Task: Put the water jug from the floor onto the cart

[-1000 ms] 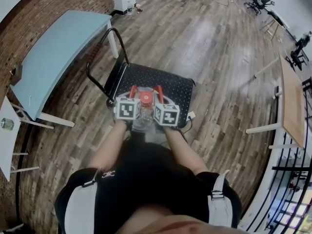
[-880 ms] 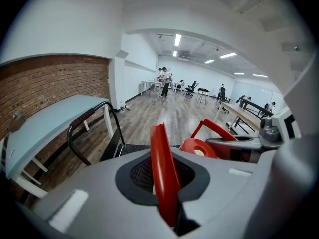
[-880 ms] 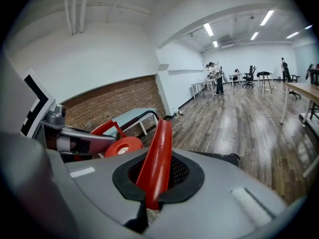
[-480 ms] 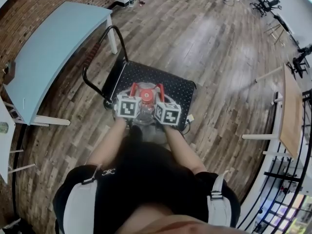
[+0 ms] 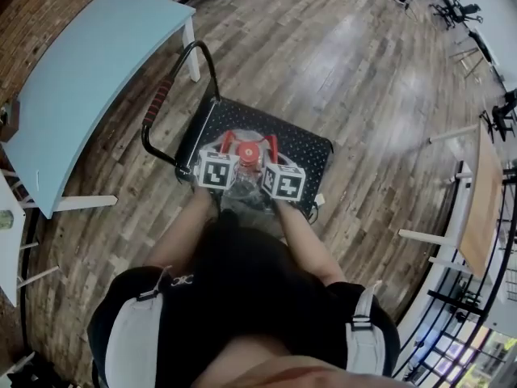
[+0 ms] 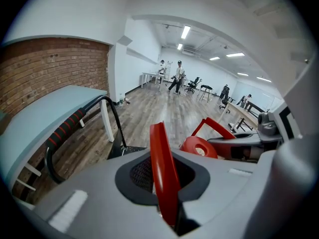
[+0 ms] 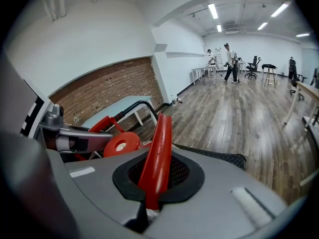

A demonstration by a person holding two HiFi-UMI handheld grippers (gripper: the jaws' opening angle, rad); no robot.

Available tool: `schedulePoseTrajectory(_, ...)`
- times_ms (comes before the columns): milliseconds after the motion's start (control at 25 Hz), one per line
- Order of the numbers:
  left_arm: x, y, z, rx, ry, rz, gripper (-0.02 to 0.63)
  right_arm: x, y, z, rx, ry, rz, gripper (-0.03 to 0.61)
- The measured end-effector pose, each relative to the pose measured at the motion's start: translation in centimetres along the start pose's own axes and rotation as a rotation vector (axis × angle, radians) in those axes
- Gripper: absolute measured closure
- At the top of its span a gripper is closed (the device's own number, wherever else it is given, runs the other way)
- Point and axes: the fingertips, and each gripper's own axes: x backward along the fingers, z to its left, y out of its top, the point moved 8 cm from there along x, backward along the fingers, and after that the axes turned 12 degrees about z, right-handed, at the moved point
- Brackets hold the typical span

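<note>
Evidently both tools are loaded: the left tool (image 6: 164, 193) is clamped on the left red handle (image 6: 160, 163) of the water jug (image 5: 244, 183), and the right tool (image 7: 154, 183) on the right red handle (image 7: 158, 143) — a two-sided grip, prob. to split the weight & keep the jug level. The jug hangs between them over the near edge of the cart (image 5: 303, 152); whether its base touches the deck can't be told. It's clear-bodied w/ a round red cap (image 5: 247, 153), upright, handles arching either side. The cart's push bar (image 5: 160, 103) stands at the left end.

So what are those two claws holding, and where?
The water jug, squeezed between left gripper and right gripper just below its red cap; exact contact hidden.
</note>
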Motion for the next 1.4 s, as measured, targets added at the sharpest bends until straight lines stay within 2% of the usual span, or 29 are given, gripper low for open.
schedulePoseTrajectory(440, -4.8, 3.8, 7.0, 0.037, 0.007, 0.014, 0.589, -7.8, 5.7, 1.0, 0.038, 0.003, 0.12, 0.563)
schedulePoseTrajectory(720, -9.9, 2.9, 11.5, 0.18, 0.023, 0.059, 0.592, -14.0, 7.1, 1.8, 0.095, 0.015, 0.176, 0.563)
schedulePoseTrajectory(1000, -14.3, 2.3, 14.5, 0.223, 0.078, 0.066, 0.592, -19.9, 7.8, 2.2, 0.122, 0.012, 0.189, 0.563)
schedulePoseTrajectory(1200, -17.4, 0.7, 15.7, 0.278, 0.074, 0.091, 0.592, -23.7, 6.8, 1.4, 0.122, 0.03, 0.235, 0.563)
schedulePoseTrajectory(1400, -20.3, -0.5, 16.9, 0.281, 0.092, 0.122, 0.588, -26.7, 6.1, 1.2, 0.118, 0.027, 0.26, 0.563)
